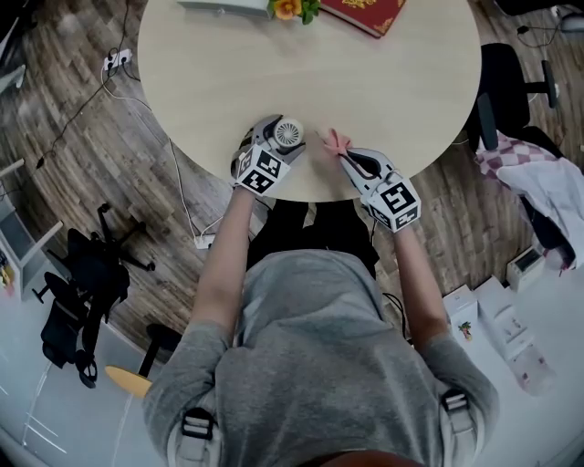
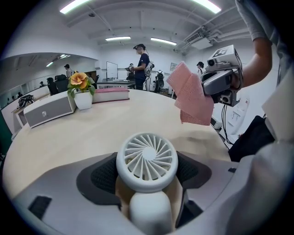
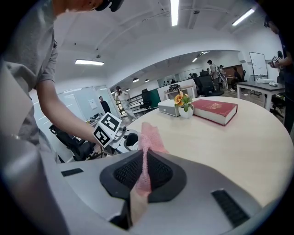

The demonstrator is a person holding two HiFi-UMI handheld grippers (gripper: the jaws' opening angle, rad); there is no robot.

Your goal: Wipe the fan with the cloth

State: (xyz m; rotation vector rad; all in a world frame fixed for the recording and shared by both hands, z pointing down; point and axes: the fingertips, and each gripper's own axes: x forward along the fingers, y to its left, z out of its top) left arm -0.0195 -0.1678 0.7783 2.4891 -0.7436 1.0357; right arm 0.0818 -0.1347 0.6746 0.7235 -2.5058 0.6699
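No text, brand or number can be read anywhere. Red book (image 1: pixel 363 13) at the far edge of the round table (image 1: pixel 310 82): gold print on the cover, too small and blurred to read. Grey box (image 2: pixel 49 110) at the same far edge of the table: small mark on its front, illegible. Cubes on the left gripper (image 1: pixel 285 137) and right gripper (image 1: pixel 347 155), at the table's near edge: black-and-white square markers, coded patterns only, no letters or digits. White boxes (image 1: pixel 462 313) on the floor right of the table in the head view: small coloured print, unreadable.
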